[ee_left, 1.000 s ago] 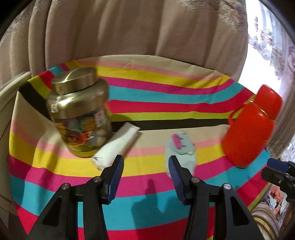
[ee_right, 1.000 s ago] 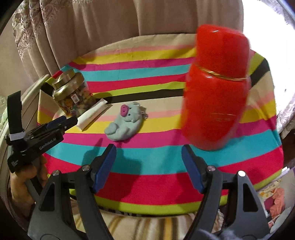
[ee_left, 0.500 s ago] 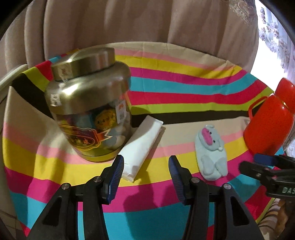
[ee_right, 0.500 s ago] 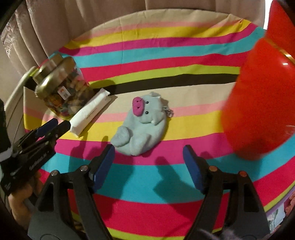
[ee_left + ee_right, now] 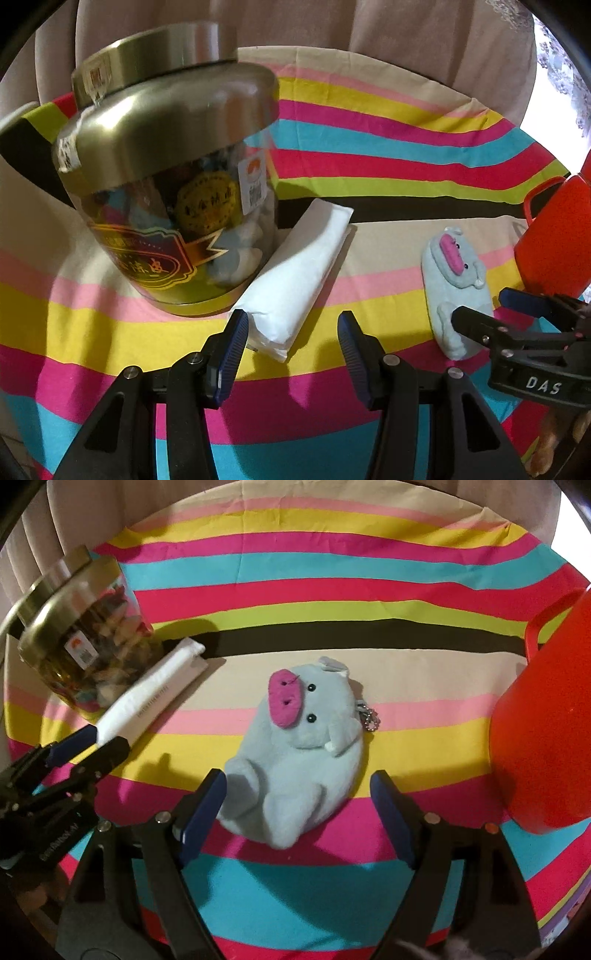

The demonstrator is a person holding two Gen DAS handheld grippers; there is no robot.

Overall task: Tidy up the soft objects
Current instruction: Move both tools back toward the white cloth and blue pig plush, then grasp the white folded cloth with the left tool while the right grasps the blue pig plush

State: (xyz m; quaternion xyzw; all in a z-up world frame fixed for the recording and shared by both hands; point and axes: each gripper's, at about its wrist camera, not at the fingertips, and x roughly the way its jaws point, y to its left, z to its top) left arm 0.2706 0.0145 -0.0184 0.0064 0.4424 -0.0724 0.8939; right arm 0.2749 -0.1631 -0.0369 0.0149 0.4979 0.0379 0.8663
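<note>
Left gripper point(image 5: 291, 332) held low over the striped tablecloth point(image 5: 369, 140), fingers spread wide and gripping nothing, pointed at the near end of the white soft pack point(image 5: 299, 280). Left blue pad point(image 5: 231, 356) just beside that end; contact could not be told. Pack lying flat on the cloth, slanted, its long side against the base of the gold-lidded jar point(image 5: 173, 192). Jar upright, filled with mixed colourful items.

Right gripper point(image 5: 295, 808) likewise spread and empty, lowered so that its fingers flanked the lower half of the pale blue plush pig point(image 5: 295, 757). Left pad point(image 5: 201, 818) close against the pig's foot, right pad point(image 5: 393, 818) a little apart from its body. Pig on its back in the middle of the cloth, pink snout turned toward the far side, a small ball chain point(image 5: 369, 716) beside its head. Red jug point(image 5: 543, 720) upright to the right, handle facing the far edge, near the pig but not touching. Beige curtain point(image 5: 295, 26) behind the table.
</note>
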